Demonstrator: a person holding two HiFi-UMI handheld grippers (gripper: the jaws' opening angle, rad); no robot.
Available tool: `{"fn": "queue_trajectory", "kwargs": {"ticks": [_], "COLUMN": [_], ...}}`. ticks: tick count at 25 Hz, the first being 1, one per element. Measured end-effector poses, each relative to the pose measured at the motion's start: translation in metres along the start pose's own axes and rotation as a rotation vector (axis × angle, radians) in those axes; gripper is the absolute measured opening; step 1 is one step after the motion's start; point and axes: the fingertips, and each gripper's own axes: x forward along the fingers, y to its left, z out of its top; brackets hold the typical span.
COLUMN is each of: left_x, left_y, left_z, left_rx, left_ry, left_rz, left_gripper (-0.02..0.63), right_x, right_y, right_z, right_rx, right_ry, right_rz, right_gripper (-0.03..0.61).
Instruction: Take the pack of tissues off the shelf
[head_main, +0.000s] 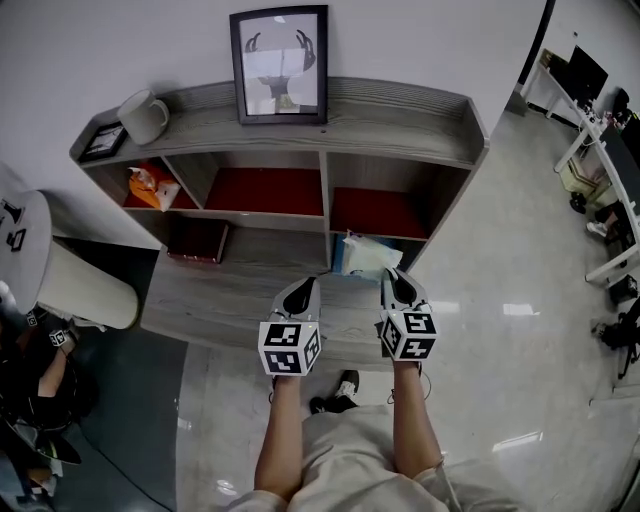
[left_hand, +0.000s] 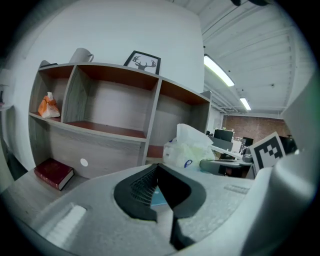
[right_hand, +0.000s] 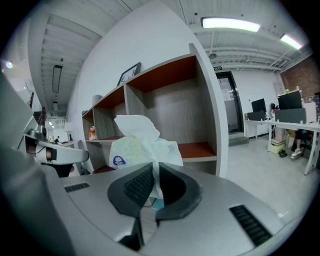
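The right gripper (right_hand: 154, 170) has its jaws pinching only a thin flap of the pack of tissues (right_hand: 131, 150), which could tear or slip free, while the left gripper (left_hand: 158, 171) keeps its jaws pressed together, empty.

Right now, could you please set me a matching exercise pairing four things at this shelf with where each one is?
Things:
1. mug
2. orange packet
3. red book
4. pack of tissues

Places:
A. lying flat on the lower ledge of the shelf, left side
B. pinched by its wrapper in the right claw
C. on top of the shelf, towards the left
D. in the upper left compartment

Pairs: 1-C, 2-D, 3-A, 4-B.
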Motion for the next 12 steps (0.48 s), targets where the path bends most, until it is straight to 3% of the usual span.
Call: {"fn": "queue_trajectory", "kwargs": {"ticks": [12], "left_x": [-0.037], "left_y": [0.002], "left_z": [-0.013], "left_rx": [-0.034], "left_ry": [0.005], "left_rz": [-0.005], "left_gripper": [0.008], "right_x": [-0.034], "right_y": [0.025], "right_z": [-0.030], "right_rx": [-0.019], "right_ry": [0.049], "right_rz": [0.001], "right_gripper": [0.025]}}
